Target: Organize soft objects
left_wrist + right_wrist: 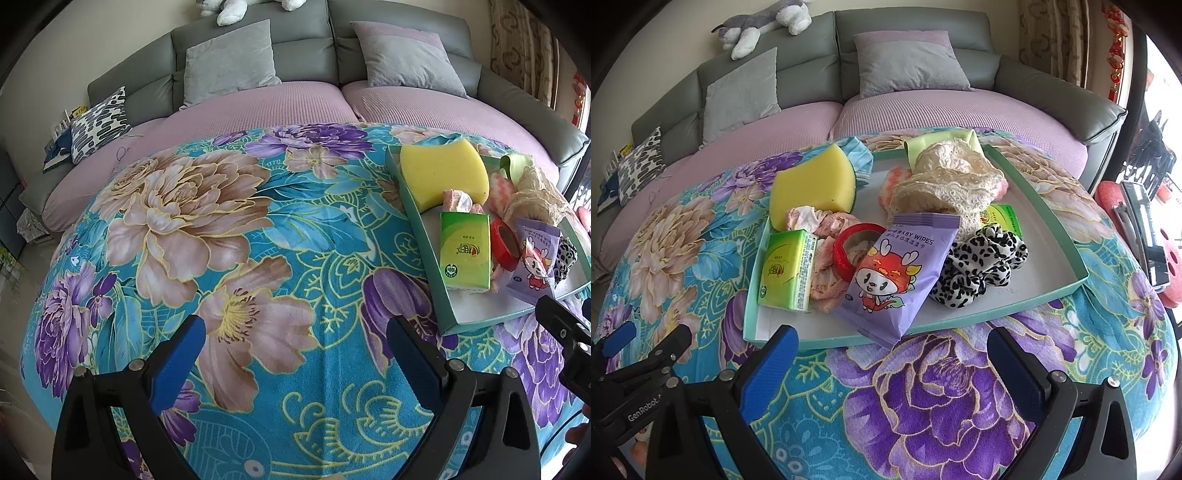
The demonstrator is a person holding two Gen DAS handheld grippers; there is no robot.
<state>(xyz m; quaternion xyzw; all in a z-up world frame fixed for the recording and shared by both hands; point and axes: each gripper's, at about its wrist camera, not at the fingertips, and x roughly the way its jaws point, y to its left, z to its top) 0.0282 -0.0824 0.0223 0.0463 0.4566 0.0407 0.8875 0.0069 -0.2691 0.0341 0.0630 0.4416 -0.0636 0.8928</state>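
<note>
Porous sponge (812,186), glossy wipes packet (894,273)

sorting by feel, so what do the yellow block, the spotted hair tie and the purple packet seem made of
Yellow block: likely foam sponge, matte, finely pored, with a dark green layer at one end. Spotted hair tie: gathered fabric, slight sheen, probably satin-like. Purple packet: thin printed plastic film, crinkled, crimped top edge.

Both views face sofa, share tray (421,236) (1067,254)

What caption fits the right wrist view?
Open right gripper faces a teal tray of soft items: yellow sponge, baby wipes, leopard scrunchie.
</note>
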